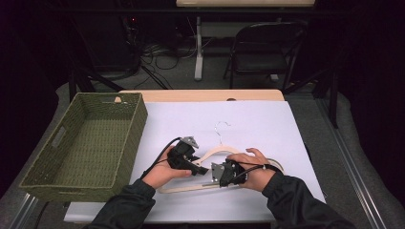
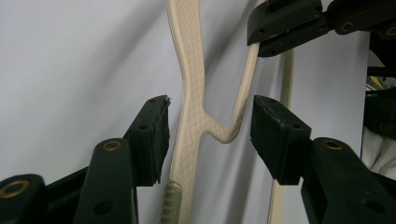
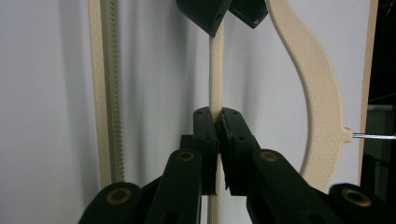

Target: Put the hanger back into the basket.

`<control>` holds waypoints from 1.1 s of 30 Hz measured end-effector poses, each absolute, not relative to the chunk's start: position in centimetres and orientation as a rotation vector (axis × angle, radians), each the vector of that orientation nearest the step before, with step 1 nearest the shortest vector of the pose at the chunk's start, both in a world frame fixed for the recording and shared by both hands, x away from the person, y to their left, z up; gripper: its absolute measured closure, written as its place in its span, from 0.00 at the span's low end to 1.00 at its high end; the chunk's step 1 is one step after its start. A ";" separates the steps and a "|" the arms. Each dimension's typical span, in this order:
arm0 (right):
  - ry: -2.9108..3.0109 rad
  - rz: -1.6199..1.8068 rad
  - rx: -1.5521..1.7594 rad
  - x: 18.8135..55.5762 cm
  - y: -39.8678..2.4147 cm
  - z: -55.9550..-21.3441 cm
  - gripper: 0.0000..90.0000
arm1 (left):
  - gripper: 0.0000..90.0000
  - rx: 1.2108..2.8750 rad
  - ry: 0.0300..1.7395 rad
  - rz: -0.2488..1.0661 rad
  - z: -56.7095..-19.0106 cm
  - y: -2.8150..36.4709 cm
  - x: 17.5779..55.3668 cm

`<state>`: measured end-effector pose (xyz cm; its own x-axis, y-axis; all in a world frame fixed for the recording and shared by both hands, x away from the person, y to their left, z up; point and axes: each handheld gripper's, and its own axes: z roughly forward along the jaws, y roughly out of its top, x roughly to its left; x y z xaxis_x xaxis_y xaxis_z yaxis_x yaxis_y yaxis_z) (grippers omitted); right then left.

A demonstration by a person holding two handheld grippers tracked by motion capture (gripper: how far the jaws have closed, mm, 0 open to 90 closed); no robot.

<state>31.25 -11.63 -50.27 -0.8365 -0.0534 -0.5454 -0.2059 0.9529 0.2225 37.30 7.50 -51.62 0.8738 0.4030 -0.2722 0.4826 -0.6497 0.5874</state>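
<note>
A cream hanger [image 1: 224, 153] lies flat on the white surface [image 1: 267, 124], just in front of the person, with a green basket [image 1: 86, 143] to its left. The right gripper [image 3: 216, 122] has its jaws pressed tight on a thin bar of the hanger, while the left gripper [image 2: 208, 126] has its jaws spread wide around the thick arm. If the left one pulls before it closes, the hanger could twist and slip out.
</note>
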 end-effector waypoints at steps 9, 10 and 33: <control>2.521 0.376 -0.209 31.2 -11.5 -50.4 0.95 | 0.65 2.390 0.601 -0.180 -51.8 7.4 37.2; 2.522 0.353 -0.203 31.1 -11.5 -50.2 0.95 | 0.66 2.383 0.596 -0.198 -51.9 7.5 37.3; 2.495 0.554 -0.053 31.2 -12.6 -49.0 0.75 | 0.92 2.401 0.558 -0.270 -52.0 7.3 36.8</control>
<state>31.16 -12.64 -49.04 -0.8328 0.0826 -0.5474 -0.1566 0.9132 0.3761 36.76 7.33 -52.01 0.8882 0.3230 -0.3269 0.4568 -0.6982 0.5513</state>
